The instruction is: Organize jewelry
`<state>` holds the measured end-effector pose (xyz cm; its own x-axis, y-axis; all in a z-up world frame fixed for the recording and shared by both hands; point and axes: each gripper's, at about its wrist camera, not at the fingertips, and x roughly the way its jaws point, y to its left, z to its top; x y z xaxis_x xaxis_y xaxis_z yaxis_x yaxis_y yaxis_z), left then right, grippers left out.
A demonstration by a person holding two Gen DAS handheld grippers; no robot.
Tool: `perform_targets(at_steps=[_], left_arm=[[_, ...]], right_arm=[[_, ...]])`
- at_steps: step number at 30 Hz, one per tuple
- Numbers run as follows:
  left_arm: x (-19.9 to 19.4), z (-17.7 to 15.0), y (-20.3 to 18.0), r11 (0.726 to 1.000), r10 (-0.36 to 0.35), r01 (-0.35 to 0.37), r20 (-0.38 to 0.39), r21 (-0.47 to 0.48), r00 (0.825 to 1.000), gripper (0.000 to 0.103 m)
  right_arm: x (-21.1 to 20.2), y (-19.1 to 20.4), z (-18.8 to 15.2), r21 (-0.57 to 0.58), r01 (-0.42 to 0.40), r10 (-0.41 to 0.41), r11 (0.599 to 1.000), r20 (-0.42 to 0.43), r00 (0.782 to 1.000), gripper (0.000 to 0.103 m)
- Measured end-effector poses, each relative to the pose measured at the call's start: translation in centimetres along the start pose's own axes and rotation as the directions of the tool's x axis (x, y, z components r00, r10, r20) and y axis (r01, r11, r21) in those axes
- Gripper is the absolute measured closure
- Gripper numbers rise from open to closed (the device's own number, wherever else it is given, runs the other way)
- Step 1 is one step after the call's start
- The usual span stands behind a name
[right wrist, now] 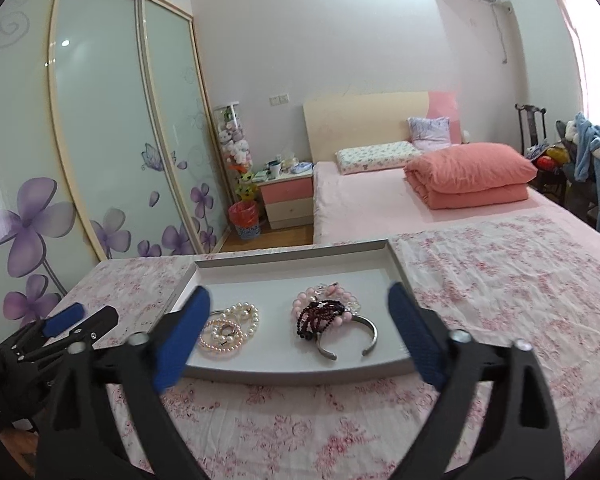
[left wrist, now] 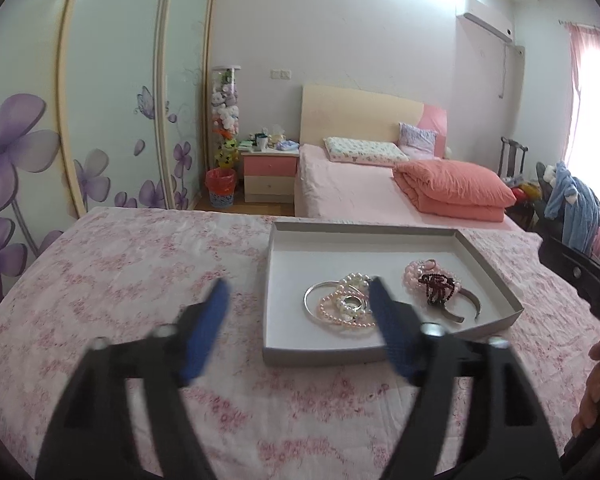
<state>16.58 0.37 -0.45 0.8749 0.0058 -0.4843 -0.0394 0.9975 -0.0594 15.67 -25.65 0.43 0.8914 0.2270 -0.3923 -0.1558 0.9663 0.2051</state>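
**Hovering wide-jawed before a tray of bracelets**

Resting on a tabletop point(left wrist: 132, 264) under a pink floral cloth, a shallow white tray point(right wrist: 396, 268) holds all the jewelry in two heaps. The left heap is a pearl cluster point(right wrist: 230, 328) of white and pink strands, with a silver bangle point(left wrist: 314, 300) around it. The right heap is a pink bead bracelet point(right wrist: 320, 300) with a dark red bead strand point(right wrist: 320, 316) on top and an open silver cuff point(right wrist: 354, 336) at the near side.

The tray's low walls are the only edges close to the tools. To its left and right the cloth lies bare, and a strip of it lies open along the near side too. Beyond the far edge of the tabletop stands a bed point(right wrist: 364, 204) with a folded salmon quilt point(right wrist: 472, 176), well apart.

The left tool point(left wrist: 298, 322) stands wide open and holds nothing; its right finger crosses in front of the pearl cluster, its left finger over bare cloth. The right tool point(right wrist: 300, 332) is also spread wide and empty, its fingers framing both heaps from the near side.

The left wrist view alone shows the bangle whole, plus a hand point(left wrist: 594, 388) at its right edge. The right wrist view shows the cuff's open gap unblocked and the left tool low at its left edge.
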Motion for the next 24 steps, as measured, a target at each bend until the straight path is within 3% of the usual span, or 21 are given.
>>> perform_targets(at_steps=[3, 5, 12, 24], left_arm=[[-1.1, -0.2, 0.3, 1.000, -0.001, 0.001, 0.017, -0.002, 1.000, 0.007], [-1.9, -0.4, 0.3, 1.000, -0.001, 0.000, 0.026, 0.006, 1.000, 0.004], [-3.8, -0.8, 1.3, 1.000, 0.003, -0.002, 0.050, -0.016, 0.999, 0.004], [-9.6, -3.0, 1.9, 0.999, 0.054, -0.051, 0.205, -0.018, 0.977, 0.004]], right_arm=[[-1.2, 0.0, -0.3, 0.002, 0.010, -0.010, 1.000, 0.017, 1.000, 0.002], [-1.9, -0.1, -0.5, -0.001, 0.025, -0.025, 1.000, 0.033, 0.999, 0.002], [-4.4, 0.0, -0.9, -0.038, 0.086, -0.082, 0.996, 0.089, 0.993, 0.002], [-8.1, 1.5, -2.9, -0.090, 0.051, -0.039, 0.995, 0.124, 0.991, 0.002]])
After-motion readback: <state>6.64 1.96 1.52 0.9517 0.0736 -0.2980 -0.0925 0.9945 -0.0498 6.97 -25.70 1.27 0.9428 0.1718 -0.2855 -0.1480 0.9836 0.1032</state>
